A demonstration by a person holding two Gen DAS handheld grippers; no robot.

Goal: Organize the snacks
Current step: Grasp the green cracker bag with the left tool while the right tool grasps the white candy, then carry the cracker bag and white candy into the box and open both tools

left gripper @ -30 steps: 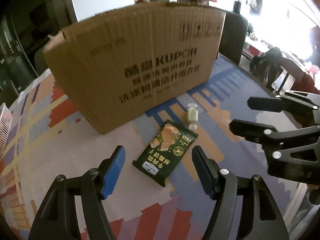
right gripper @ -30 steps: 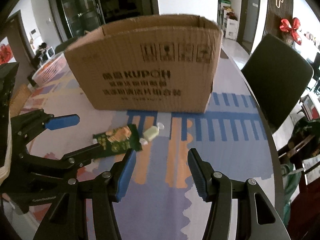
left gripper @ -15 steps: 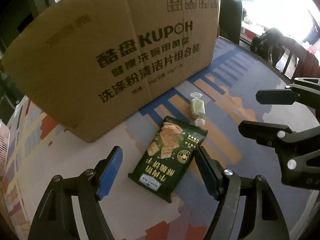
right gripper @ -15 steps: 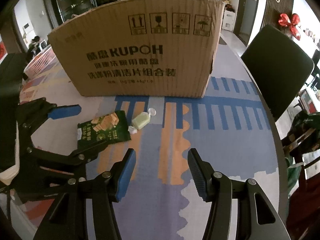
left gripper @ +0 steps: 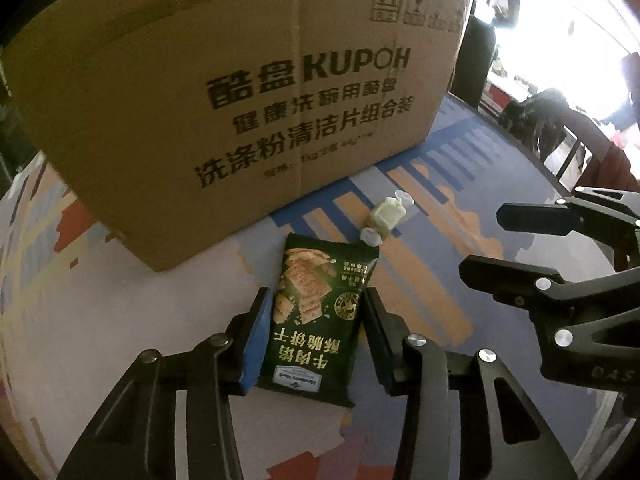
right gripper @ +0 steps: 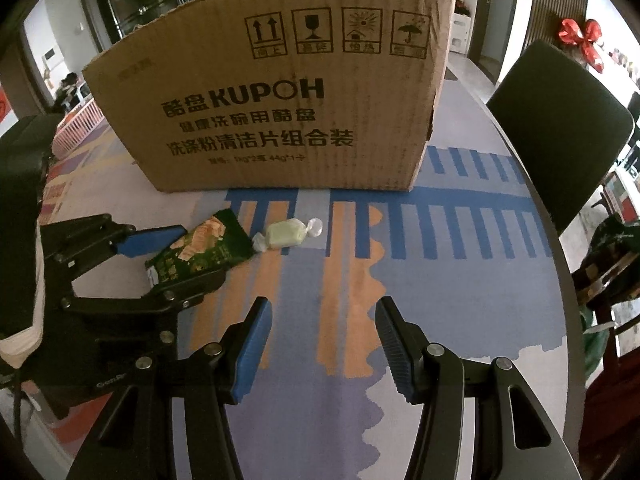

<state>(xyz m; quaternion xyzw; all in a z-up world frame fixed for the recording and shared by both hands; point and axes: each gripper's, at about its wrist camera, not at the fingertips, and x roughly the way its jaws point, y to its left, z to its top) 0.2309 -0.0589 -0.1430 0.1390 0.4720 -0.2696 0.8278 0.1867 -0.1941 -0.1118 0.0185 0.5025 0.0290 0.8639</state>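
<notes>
Left wrist view showed the left claw (left gripper: 314, 332) closing around the green biscuit packet (left gripper: 320, 316) on the counter (left gripper: 400, 420). Its pads sat against the packet's sides. The right claw (right gripper: 324, 340) hung half open and empty, short of the wrapped candy (right gripper: 289, 233).

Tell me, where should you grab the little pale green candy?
Grip the candy across its plump middle, coming from above. Its twisted wrapper ends stick out sideways and would probably slip. The right gripper is open and empty, with bare tablecloth between.
</notes>
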